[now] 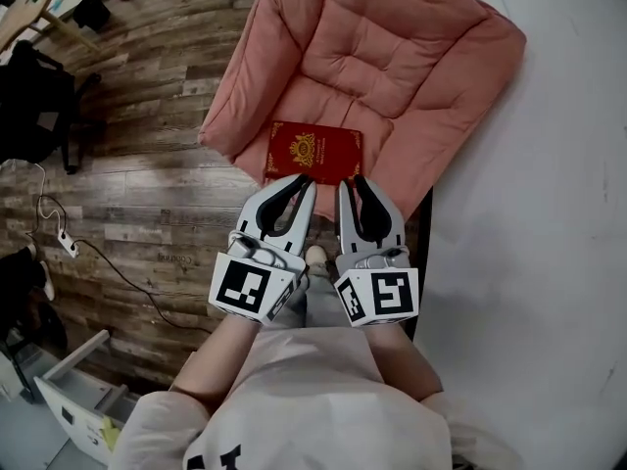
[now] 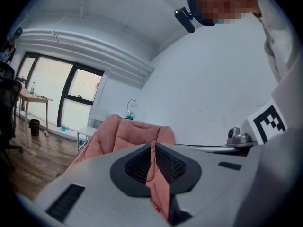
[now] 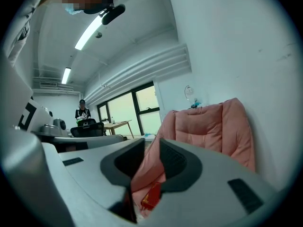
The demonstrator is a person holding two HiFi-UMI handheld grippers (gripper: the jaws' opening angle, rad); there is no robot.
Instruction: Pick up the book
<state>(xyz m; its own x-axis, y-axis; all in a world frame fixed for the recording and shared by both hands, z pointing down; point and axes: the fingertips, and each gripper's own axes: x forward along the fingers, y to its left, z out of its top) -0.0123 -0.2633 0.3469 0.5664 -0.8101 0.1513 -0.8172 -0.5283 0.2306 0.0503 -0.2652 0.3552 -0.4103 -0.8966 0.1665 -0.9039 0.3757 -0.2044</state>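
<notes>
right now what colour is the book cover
The book is dark red with a gold emblem, lying on the pink cushion; head view shows it best.

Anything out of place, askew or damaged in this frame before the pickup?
Nothing stands out. The red book lies flat, cover up, near the front edge of the pink chair, with no damage that shows. The left tool and right tool are by the book's near edge, neither holding anything.

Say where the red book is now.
In the head view the red book lies centrally on the front of the pink cushion, just ahead of the left hand-held gripper and the right hand-held gripper.
</notes>
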